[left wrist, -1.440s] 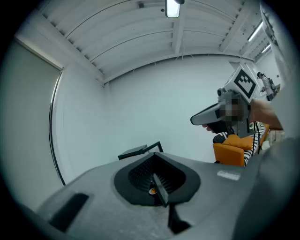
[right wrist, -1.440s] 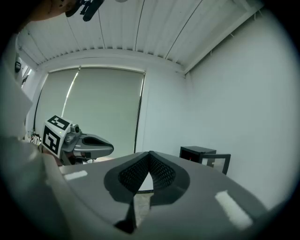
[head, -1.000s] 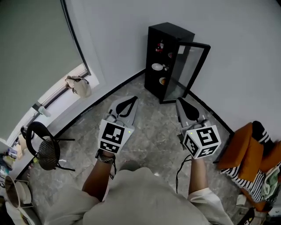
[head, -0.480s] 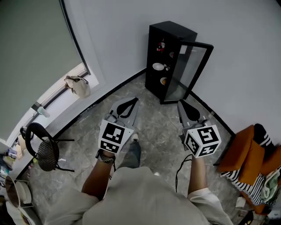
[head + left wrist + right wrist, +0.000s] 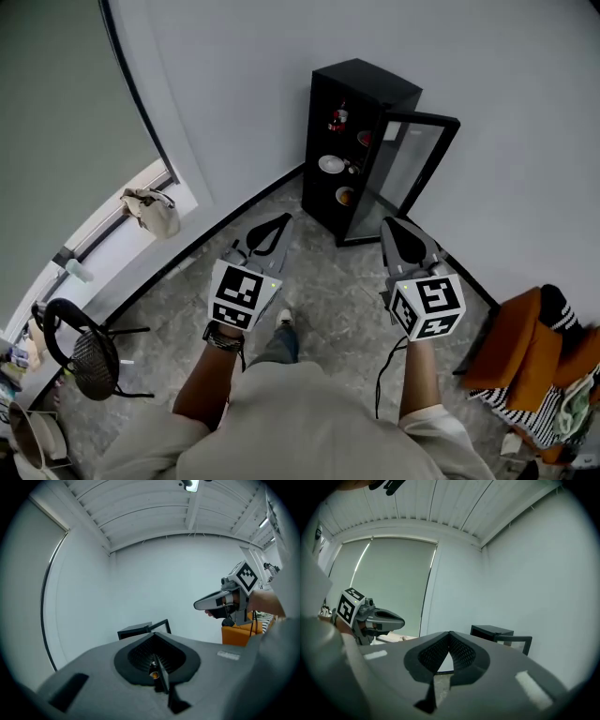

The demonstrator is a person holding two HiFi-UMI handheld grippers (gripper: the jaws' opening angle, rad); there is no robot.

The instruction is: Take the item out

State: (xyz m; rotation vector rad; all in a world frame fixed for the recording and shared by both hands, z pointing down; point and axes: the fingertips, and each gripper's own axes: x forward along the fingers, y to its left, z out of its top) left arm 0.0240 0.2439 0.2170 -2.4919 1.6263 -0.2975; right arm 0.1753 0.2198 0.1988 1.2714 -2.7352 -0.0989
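We hold the left gripper (image 5: 283,218) and right gripper (image 5: 387,223) pinched tight, empty, facing the open black cabinet (image 5: 325,141) at the floor's far edge.

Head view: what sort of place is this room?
Probably a lived-in room at home: a black cabinet holding dishes, its glass door open, a window blind, clothes heaped on an orange chair.

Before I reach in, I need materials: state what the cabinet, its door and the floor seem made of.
Cabinet: matte black panels, likely painted metal or laminated board; flat, even, no grain.
Door: clear glass pane in a black frame; the surfaces behind show through.
Floor: grey with veined mottling, stone or stone-look tile.
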